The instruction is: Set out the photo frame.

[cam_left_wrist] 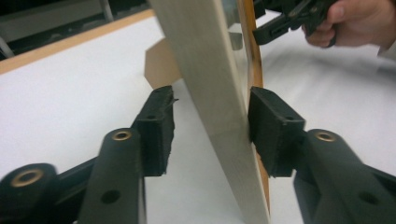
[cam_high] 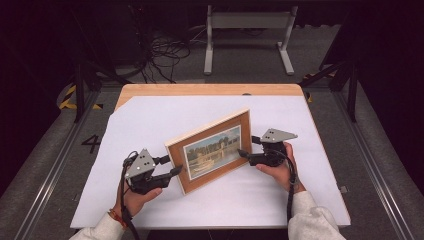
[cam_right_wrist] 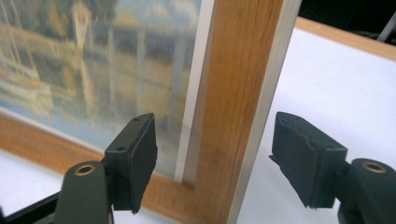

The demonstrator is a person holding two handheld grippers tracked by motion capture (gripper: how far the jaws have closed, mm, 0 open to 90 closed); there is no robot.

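A wooden picture frame [cam_high: 210, 150] holding a waterfront painting stands nearly upright on the white sheet, angled across the table's middle. My left gripper [cam_high: 172, 166] is open astride its left edge. In the left gripper view the pale side of the frame [cam_left_wrist: 219, 107] runs between the jaws [cam_left_wrist: 210, 126]; one pad [cam_left_wrist: 273, 130] touches the front face and the other stands clear. A brown prop [cam_left_wrist: 161, 65] shows behind the frame. My right gripper [cam_high: 248, 146] is open around the right edge, with the frame's wood [cam_right_wrist: 238, 93] between both pads [cam_right_wrist: 215, 154] and gaps on each side.
The white sheet [cam_high: 150, 115] covers most of a wooden table [cam_high: 210, 90]. Beyond the far edge are floor cables [cam_high: 165, 50] and a grey metal stand [cam_high: 247, 20]. The person's hands come in from the near edge.
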